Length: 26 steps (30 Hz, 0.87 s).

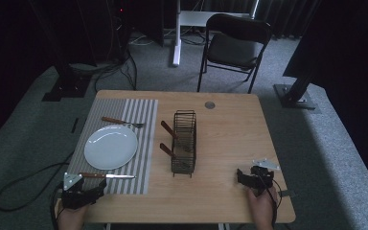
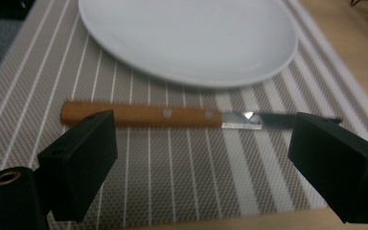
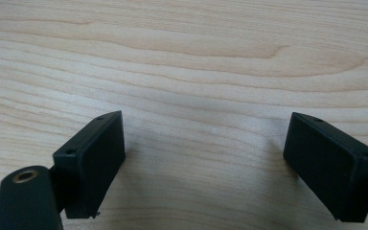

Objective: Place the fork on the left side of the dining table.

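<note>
Left gripper [image 2: 201,158] jaws apart, nothing held, just short of knife [image 2: 172,116] lying on striped placemat [image 2: 182,191] beside plate [image 2: 187,43]. Looks like a place-setting step; next probably the rack [image 1: 184,143]. Right gripper [image 3: 206,158] spread, idle on table [image 3: 196,57].

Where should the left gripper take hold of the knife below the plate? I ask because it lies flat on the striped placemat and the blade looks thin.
Probably the wooden handle of the knife, coming down from above with the left gripper turned so its open jaws straddle the handle's width. The handle is thicker than the flat blade and lies clear of the plate.
</note>
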{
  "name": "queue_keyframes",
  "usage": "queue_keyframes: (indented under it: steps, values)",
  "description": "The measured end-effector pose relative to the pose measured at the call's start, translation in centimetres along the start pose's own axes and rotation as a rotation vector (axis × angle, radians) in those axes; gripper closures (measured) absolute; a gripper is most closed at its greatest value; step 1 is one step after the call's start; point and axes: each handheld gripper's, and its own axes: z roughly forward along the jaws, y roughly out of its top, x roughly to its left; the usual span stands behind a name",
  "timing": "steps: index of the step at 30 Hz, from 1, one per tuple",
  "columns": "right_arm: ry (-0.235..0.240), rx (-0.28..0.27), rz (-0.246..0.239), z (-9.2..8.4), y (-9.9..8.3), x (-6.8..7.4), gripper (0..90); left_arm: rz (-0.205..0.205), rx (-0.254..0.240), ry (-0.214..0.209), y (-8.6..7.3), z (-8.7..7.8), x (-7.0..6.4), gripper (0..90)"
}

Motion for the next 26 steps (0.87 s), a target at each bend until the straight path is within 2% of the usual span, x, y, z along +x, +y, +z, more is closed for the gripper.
queue_keyframes:
  steps: [1,4,6,10,13,17,26]
  values:
    - [0.0,0.0,0.0,0.0,0.0,0.0,13.9,-0.001,0.012,-0.006,-0.2,0.0,-0.1,9.9]
    - [0.0,0.0,0.0,0.0,0.0,0.0,13.9,0.017,0.027,0.01,-0.6,0.2,-0.3,9.9]
    - [0.0,0.0,0.0,0.0,0.0,0.0,13.9,0.025,0.021,0.041,-0.6,0.3,-0.3,9.9]
    - [0.0,0.0,0.0,0.0,0.0,0.0,13.9,0.033,0.044,0.079,-0.7,0.8,-0.3,9.9]
    - [0.0,0.0,0.0,0.0,0.0,0.0,13.9,0.046,0.058,0.091,-0.9,1.0,-0.2,9.9]
    - [0.0,0.0,0.0,0.0,0.0,0.0,13.9,0.085,0.065,0.143,-1.0,1.4,-0.4,9.9]
    - [0.0,0.0,0.0,0.0,0.0,0.0,13.8,0.086,0.043,0.148,-1.0,1.7,-0.2,9.8]
